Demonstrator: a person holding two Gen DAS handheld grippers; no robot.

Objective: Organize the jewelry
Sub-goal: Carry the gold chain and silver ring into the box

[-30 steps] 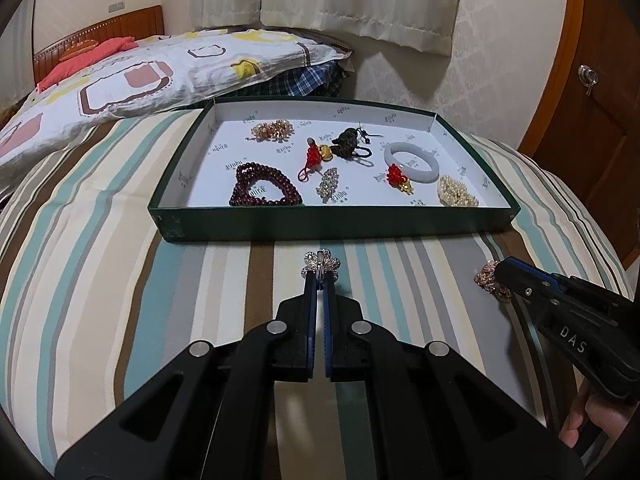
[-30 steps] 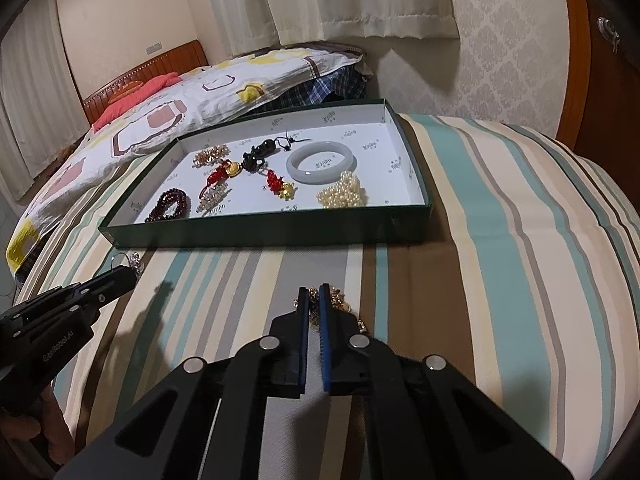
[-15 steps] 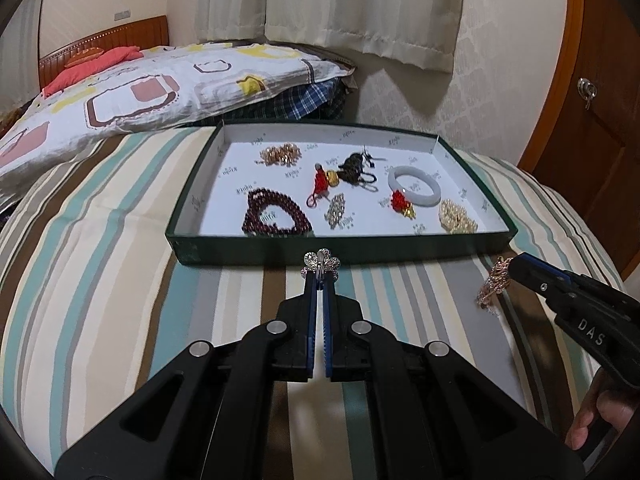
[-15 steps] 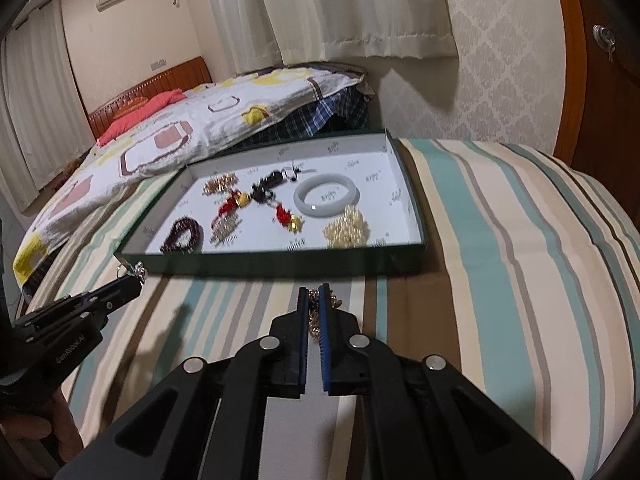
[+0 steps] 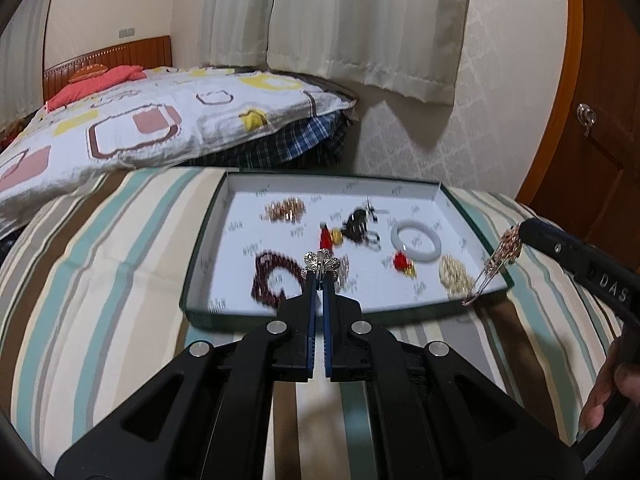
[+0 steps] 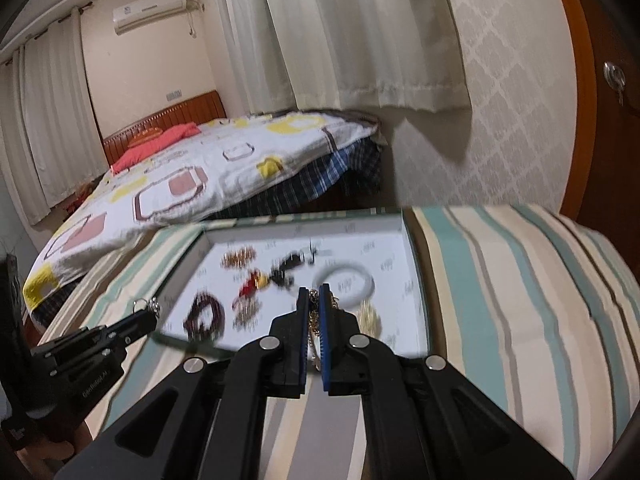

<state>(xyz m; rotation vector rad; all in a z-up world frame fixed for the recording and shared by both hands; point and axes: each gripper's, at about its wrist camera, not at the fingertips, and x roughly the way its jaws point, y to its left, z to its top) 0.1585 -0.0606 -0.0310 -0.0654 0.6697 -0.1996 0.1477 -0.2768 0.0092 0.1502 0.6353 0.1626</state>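
Note:
A dark green tray with a white floor lies on the striped bed. In it are a dark red bead bracelet, a white bangle, a pearl bunch and several small charms. My left gripper is shut on a silver flower brooch, held in the air over the tray's near edge. My right gripper is shut on a gold chain, which dangles from its tips by the tray's right front corner. From the right wrist view, the left gripper hovers at the tray's left front corner.
A patterned quilt lies over a plaid blanket behind the tray. Curtains and a papered wall rise beyond it, and a wooden door stands at the right. A hand shows at the lower right. Striped bedspread surrounds the tray.
Both grippers have risen and come nearer to the tray with their pieces. The gold chain has left the bedspread and now hangs free from the right gripper.

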